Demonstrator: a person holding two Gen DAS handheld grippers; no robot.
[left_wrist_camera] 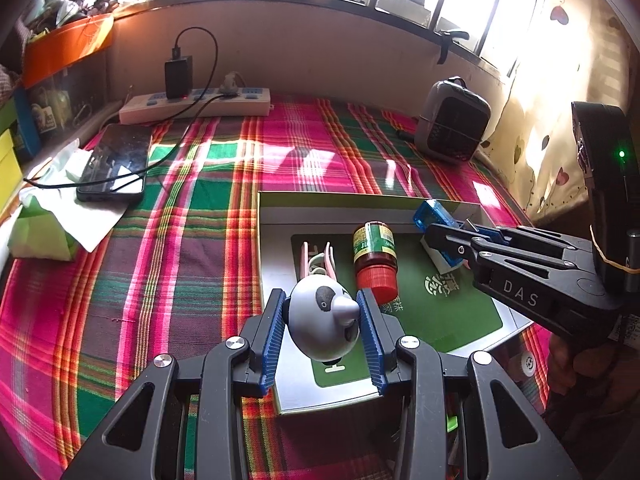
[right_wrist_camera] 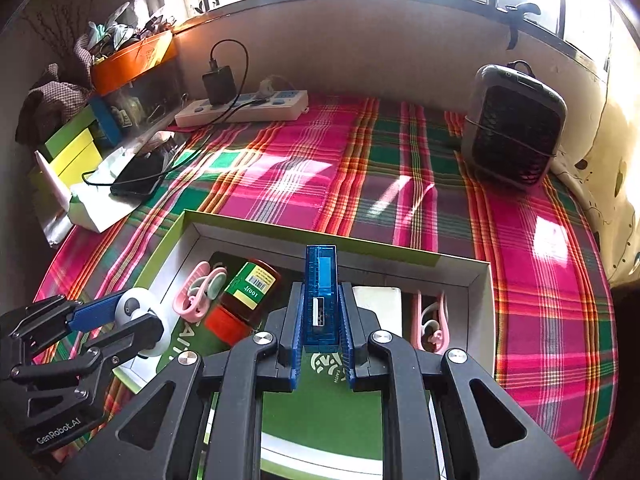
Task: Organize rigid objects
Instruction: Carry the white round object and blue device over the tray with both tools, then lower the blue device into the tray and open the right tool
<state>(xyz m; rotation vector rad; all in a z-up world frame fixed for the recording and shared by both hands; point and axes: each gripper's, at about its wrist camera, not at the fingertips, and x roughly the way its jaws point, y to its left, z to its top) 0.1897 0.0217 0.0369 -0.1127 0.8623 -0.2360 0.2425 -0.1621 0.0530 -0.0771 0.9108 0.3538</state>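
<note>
Bright plaid cloth [right_wrist_camera: 400, 168] covers the bed under your shallow cardboard box with the green mat [right_wrist_camera: 478, 280]. Your right gripper [right_wrist_camera: 320, 320] is squeezed tight on the clear blue plastic USB block [right_wrist_camera: 320, 280], standing upright between its jaws. Your left gripper [left_wrist_camera: 322, 320] holds the round grey-and-white panda toy [left_wrist_camera: 320, 320] with jaws about half open. Lower both gently into bare spots (away from the brown bottle with the red cap [left_wrist_camera: 375, 258] just past the left jaws). You cannot see what lies under either gripper.
</note>
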